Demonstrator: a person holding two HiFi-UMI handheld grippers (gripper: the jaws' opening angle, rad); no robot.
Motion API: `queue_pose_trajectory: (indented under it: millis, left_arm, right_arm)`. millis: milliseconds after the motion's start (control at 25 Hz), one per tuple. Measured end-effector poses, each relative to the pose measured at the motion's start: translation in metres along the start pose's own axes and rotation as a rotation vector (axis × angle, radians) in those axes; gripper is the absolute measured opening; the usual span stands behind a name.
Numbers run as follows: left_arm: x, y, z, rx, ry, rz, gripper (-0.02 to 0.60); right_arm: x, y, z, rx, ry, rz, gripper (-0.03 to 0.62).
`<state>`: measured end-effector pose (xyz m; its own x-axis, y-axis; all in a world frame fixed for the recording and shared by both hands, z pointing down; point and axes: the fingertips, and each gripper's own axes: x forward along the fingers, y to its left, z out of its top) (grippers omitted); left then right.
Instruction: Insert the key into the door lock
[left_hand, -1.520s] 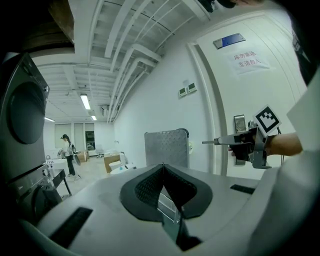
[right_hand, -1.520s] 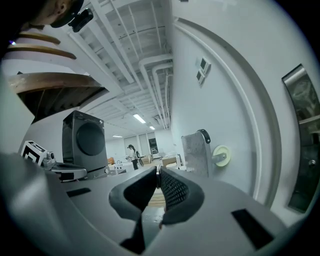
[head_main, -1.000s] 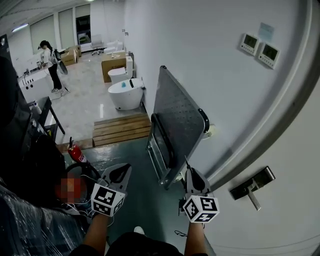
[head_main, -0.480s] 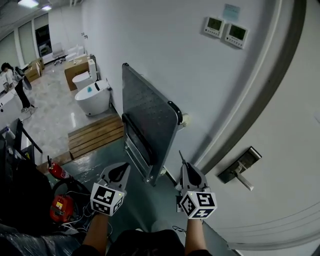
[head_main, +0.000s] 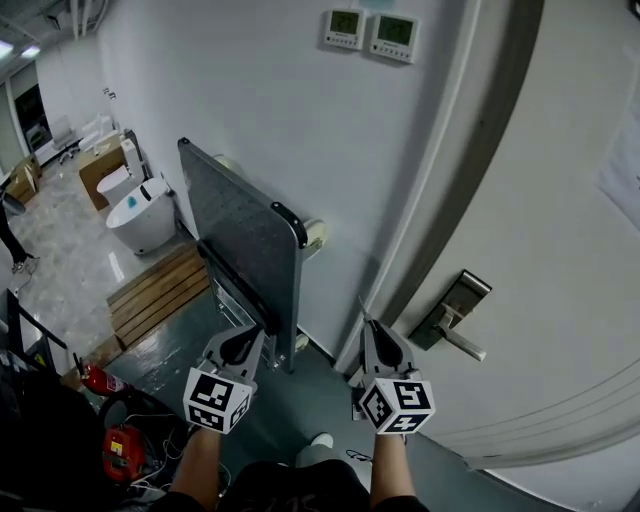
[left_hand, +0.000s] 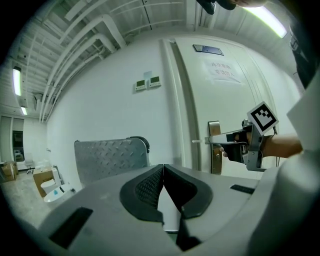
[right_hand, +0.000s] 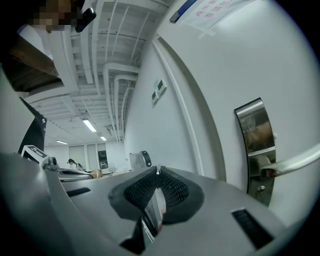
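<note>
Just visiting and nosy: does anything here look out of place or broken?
Nothing looks broken or spilled. One oddity: a metal platform cart stands tipped on edge against the wall left of the door, not flat on the floor.

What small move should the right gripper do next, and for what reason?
Probably swing the right gripper rightward to the lock plate: its fingers pinch the key, but it points at the door frame, and the plate lies apart on its right.

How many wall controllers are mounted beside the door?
2: left controller and right controller, side by side high on the wall left of the door. None seems hidden.
</note>
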<state>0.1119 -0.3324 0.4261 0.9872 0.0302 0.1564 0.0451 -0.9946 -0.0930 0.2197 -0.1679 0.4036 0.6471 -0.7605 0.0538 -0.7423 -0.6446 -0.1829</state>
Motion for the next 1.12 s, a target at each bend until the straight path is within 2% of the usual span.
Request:
queue_pose_trajectory:
  millis: [400,600,800,1120]
  left_arm:
    - [0.072,-0.026,0.009,0.019,0.019,-0.098,0.012]
    - [0.099,-0.026,0.013,0.016,0.031,-0.096,0.012]
    - [0.129,-0.039,0.024,0.035,0.027,-0.128,0.012]
    - [0.159,-0.063,0.03,0.048,0.022,-0.218,0.012]
  right_arm:
    - [0.022,-0.061,0.008,0.098,-0.031,-0.07,0.08]
    - [0.036,-0.078,0.007,0.118,-0.027,-0.058,0.08]
    - [0.048,-0.093,0.01,0.148,-0.029,-0.044,0.08]
    - [0.046,-0.105,0.012,0.123,-0.021,-0.072,0.08]
